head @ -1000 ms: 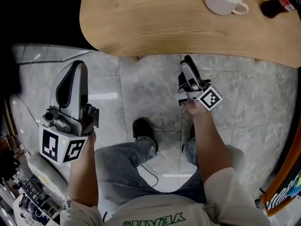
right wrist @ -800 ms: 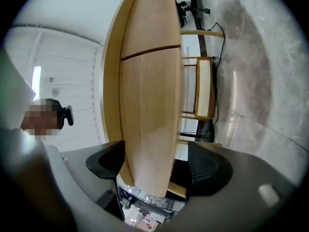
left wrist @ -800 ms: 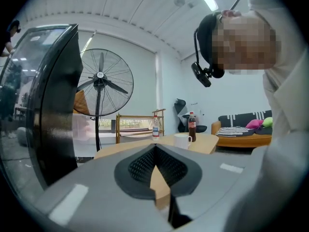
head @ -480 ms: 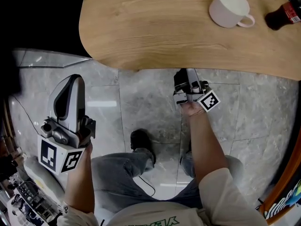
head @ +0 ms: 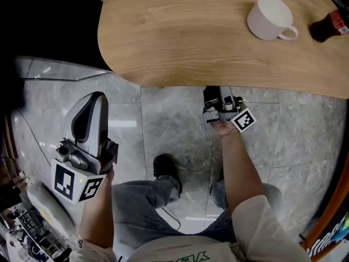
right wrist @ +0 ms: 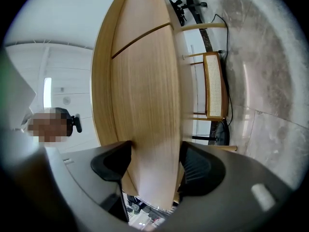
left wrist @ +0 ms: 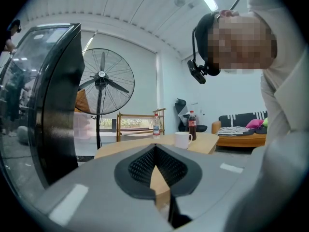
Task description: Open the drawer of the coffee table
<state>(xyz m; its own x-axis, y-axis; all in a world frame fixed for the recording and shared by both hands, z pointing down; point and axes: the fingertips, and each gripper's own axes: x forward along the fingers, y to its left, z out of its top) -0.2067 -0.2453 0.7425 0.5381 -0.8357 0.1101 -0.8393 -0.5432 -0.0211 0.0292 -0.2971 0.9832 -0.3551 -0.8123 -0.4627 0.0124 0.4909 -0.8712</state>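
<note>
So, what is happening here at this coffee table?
A person stands at the coffee table with a gripper in each hand. The right gripper reaches under its near edge; its jaws have just been closing on the wooden panel there, and both pads seem to touch it. Nothing looks pulled out yet. The left gripper is held aside over the floor, jaws together, empty. A white mug and a bottle stand on the table.

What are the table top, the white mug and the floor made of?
The coffee table looks like wood or wood veneer with a light matte finish: long grain lines run across it. The mug is probably glazed ceramic: smooth, white, faintly shiny. The floor looks like polished stone or stone-look tile: grey mottled veining, joint lines and a bright light reflection.
</note>
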